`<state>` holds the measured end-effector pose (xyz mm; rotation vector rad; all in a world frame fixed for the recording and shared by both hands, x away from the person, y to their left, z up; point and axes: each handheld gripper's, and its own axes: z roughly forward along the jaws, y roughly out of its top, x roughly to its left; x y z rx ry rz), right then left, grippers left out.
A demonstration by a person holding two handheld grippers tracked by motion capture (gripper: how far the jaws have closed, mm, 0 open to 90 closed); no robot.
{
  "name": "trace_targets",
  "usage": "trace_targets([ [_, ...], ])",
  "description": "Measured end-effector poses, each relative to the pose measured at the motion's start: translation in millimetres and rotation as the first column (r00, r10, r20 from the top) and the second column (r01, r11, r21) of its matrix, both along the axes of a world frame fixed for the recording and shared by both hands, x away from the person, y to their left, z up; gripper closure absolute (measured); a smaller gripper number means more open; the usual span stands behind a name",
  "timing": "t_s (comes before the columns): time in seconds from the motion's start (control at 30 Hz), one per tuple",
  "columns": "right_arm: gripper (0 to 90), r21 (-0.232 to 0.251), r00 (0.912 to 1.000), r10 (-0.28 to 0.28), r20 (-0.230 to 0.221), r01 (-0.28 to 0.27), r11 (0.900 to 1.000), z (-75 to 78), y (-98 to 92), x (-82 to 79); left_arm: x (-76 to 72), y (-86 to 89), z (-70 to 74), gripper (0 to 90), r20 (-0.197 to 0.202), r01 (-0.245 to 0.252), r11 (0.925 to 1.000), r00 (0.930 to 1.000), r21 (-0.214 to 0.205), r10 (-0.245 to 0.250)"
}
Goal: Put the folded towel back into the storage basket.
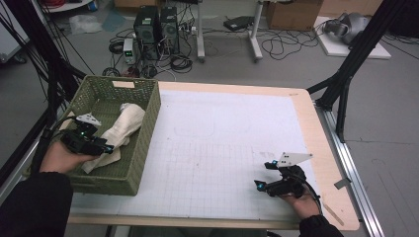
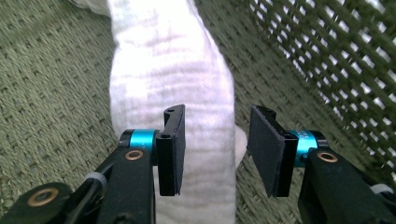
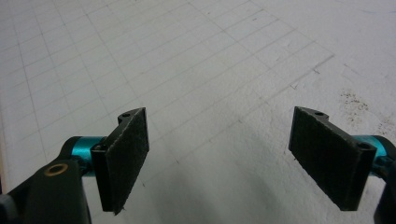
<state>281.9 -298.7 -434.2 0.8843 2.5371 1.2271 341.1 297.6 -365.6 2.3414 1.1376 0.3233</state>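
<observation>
A white rolled cloth [image 1: 126, 123] lies inside the green woven basket [image 1: 148, 113] at the table's left. My left gripper [image 1: 106, 147] reaches into the basket at the cloth's near end. In the left gripper view the cloth [image 2: 163, 60] runs away under and between the jaws of the left gripper [image 2: 217, 149], which stand apart with a visible gap at the right pad, so it is open. At the front right my right gripper [image 1: 257, 183] rests low over the white grid mat [image 1: 222, 143]. Seen in its own view, the right gripper [image 3: 224, 158] is wide open and holds nothing.
The basket's lattice wall [image 2: 336, 60] rises close on the right of the left gripper, with woven floor [image 2: 56, 93] on its left. The grid mat [image 3: 187, 56] covers most of the wooden table. Beyond the table's far edge are computer towers [image 1: 157, 29], cables and black frame legs [image 1: 346, 84].
</observation>
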Motion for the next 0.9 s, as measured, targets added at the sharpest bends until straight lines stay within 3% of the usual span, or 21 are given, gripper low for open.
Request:
trace_targets([
  [0.1,19.3,0.003,1.0000,-0.001,-0.003,0.001,1.0000,0.2,0.0,-0.4,0.4,-1.3,-2.3,55.0,-0.009,0.010,0.9998,0.9999,0.019,-0.009],
  [0.3,19.3,0.004,1.0000,0.001,-0.004,-0.001,1.0000,0.1,0.5,-0.7,1.5,-3.7,-8.2,49.9,-0.023,-0.015,0.9959,0.9996,0.089,0.017],
  [0.53,19.4,0.001,1.0000,0.007,0.000,-0.007,1.0000,0.4,0.5,-0.8,3.1,-5.7,-14.2,50.7,-0.039,-0.050,0.9829,0.9976,0.177,0.058],
  [0.63,19.3,0.003,1.0000,0.007,0.001,-0.007,1.0000,0.5,0.6,-0.9,4.1,-6.0,-15.8,62.5,-0.044,-0.065,0.9774,0.9962,0.201,0.075],
  [0.73,19.3,0.004,1.0000,0.007,0.001,-0.007,1.0000,0.6,0.5,-1.0,4.5,-6.2,-15.7,82.4,-0.033,-0.083,0.9720,0.9951,0.220,0.093],
  [0.8,19.3,0.006,1.0000,0.005,0.001,-0.005,1.0000,0.7,0.4,-1.1,4.8,-5.1,-13.4,86.5,-0.021,-0.102,0.9718,0.9939,0.212,0.109],
  [0.9,19.3,0.004,1.0000,0.007,0.002,-0.007,1.0000,0.6,0.5,-1.0,6.1,-1.8,-5.2,87.0,0.014,-0.167,0.9748,0.9859,0.148,0.167],
])
